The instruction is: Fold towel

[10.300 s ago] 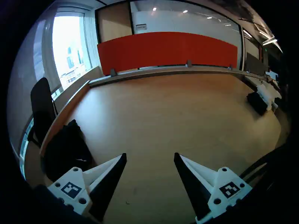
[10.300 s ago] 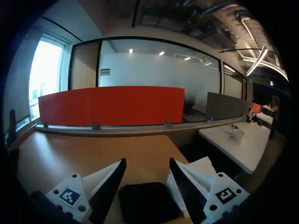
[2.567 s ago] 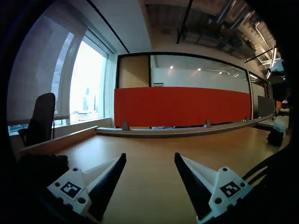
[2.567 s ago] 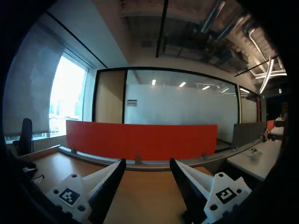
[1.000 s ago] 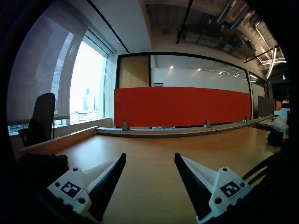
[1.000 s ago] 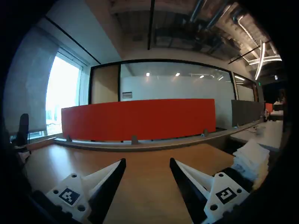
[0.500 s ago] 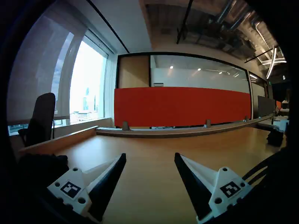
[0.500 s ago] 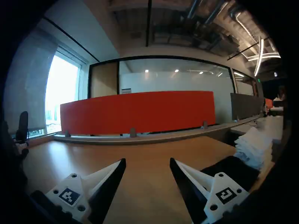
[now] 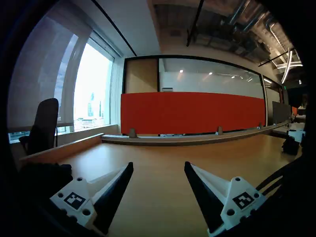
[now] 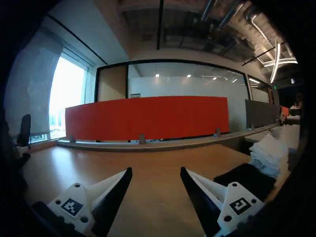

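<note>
- Right gripper view: the right tongs (image 10: 156,170) stand open with nothing between the fingers, held low over the bare wooden desk (image 10: 158,156).
- A dark towel (image 10: 247,177) lies flat on the desk to the right of those tongs, near the right finger but not touched by it.
- Just beyond the dark towel, at the far right, sits a white stack (image 10: 270,154) of folded cloths; the two look to be touching, though the edge of the view blurs this.
- Left gripper view: the left tongs (image 9: 158,164) are also open and empty, pointing across the desk toward the red partition (image 9: 193,112) at its far edge.
- A black chair (image 9: 41,126) stands by the window at the left; a dark shape on the desk at the far right is too small to name.
- Judged from this, the white stack is work already done.
- No fold is under way: neither pair of tongs holds cloth, and the middle of the desk has nothing spread on it.
- What is left seems to be taking the dark towel, laying it out and folding it; whether it is already folded cannot be told.
</note>
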A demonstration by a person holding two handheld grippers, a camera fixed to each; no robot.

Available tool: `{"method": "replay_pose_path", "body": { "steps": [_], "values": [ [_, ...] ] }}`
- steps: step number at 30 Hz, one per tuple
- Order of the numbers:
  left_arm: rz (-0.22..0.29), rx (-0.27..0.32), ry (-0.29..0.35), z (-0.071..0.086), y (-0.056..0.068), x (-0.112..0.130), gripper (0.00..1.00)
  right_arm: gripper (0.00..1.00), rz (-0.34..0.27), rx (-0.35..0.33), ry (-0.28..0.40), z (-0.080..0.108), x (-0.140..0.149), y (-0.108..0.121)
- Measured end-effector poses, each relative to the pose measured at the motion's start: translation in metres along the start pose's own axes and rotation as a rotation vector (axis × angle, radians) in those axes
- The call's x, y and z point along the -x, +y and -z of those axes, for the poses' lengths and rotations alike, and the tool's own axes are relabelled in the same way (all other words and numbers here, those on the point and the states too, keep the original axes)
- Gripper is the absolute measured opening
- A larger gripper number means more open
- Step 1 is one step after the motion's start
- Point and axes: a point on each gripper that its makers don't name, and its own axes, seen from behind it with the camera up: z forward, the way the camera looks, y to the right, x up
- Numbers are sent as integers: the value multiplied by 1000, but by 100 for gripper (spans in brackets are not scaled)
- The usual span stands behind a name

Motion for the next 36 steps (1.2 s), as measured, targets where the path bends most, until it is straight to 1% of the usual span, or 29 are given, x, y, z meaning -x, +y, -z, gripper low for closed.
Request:
{"method": "replay_pose_path", "body": {
  "steps": [9, 12, 14, 36],
  "values": [
    [0, 0, 0, 0, 0, 0, 96, 94, 46, -6, 1, 0, 2, -8],
    [0, 0, 0, 0, 0, 0, 96, 95, 45, -5, 1, 0, 1, -8],
    [0, 0, 0, 0, 0, 0, 96, 100, 46, -5, 3, 0, 1, -8],
    [0, 0, 0, 0, 0, 0, 96, 100, 44, -7, 2, 1, 0, -9]
  ]
}}
